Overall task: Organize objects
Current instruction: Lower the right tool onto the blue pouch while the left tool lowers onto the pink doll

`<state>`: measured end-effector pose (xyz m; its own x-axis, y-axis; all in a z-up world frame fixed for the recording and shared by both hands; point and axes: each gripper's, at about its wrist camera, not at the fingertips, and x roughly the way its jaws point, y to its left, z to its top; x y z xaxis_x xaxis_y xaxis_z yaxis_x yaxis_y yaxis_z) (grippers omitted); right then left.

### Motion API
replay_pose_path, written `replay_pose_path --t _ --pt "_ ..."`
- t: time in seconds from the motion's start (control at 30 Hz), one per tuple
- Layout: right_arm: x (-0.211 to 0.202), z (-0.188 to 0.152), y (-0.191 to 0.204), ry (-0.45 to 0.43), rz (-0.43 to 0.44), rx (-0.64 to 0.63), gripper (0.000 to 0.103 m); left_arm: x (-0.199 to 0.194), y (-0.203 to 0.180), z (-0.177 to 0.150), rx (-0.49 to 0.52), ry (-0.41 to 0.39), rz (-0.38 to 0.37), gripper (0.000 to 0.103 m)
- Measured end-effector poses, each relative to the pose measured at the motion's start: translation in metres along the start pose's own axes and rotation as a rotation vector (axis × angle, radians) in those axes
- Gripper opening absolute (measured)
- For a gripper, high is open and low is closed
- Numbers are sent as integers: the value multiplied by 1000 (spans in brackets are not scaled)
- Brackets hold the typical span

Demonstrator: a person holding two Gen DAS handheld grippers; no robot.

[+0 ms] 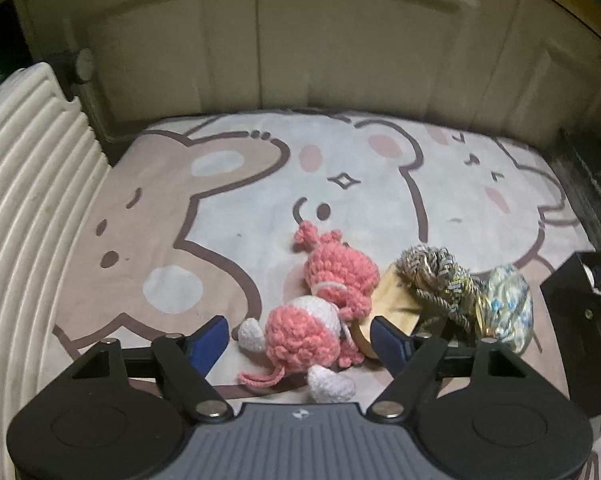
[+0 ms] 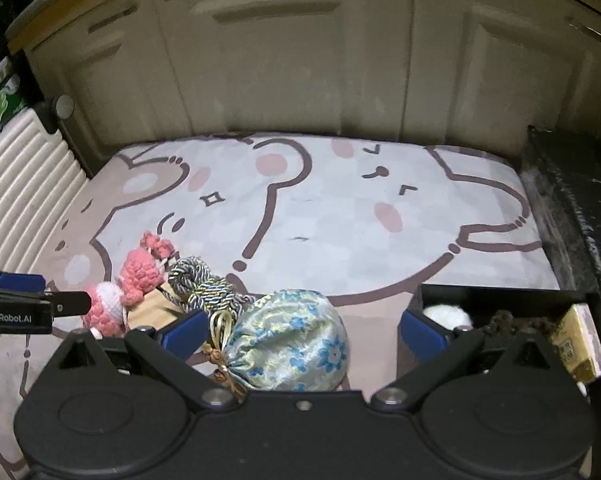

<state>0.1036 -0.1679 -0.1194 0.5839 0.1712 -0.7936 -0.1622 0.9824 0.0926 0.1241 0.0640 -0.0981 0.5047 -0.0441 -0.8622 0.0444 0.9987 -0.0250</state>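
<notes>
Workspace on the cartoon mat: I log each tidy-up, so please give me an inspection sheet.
Surface: soft mat printed with cartoon bears, flat.
Job's things: pink and white crocheted doll; floral brocade drawstring pouch; twisted grey and gold cord bundle on a tan wooden piece; black storage box holding a white ball, brown fluff and a yellow carton.
Clutter: nothing seen.
Grippers: left gripper open, straddling the doll; right gripper open around the pouch.
Cables: nothing seen.
Surroundings: cream cabinet doors behind; white ribbed panel at left.
</notes>
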Motion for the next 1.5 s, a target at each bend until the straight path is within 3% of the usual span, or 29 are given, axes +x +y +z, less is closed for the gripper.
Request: replay_pose_path --t 0.23,0.67,0.9,0.97,1.03,1.47,1.5 --pt "18 -2 6 46 1 -65 103 16 -4 -3 68 61 -12 65" --pt "53 -14 30 123 17 -365 103 40 -9 -3 124 95 -37 63" --pt "69 -14 31 151 34 -370 103 50 -9 -1 139 90 -27 62" --pt "73 -14 32 166 35 -370 103 51 -9 0 151 89 -22 56" --pt "75 -13 33 191 50 -368 95 52 -8 1 149 90 -12 52" --pt "66 -8 44 254 61 -382 54 44 5 -1 76 139 -49 49" --pt "64 -7 44 254 70 -378 47 43 6 -2 73 146 -49 49"
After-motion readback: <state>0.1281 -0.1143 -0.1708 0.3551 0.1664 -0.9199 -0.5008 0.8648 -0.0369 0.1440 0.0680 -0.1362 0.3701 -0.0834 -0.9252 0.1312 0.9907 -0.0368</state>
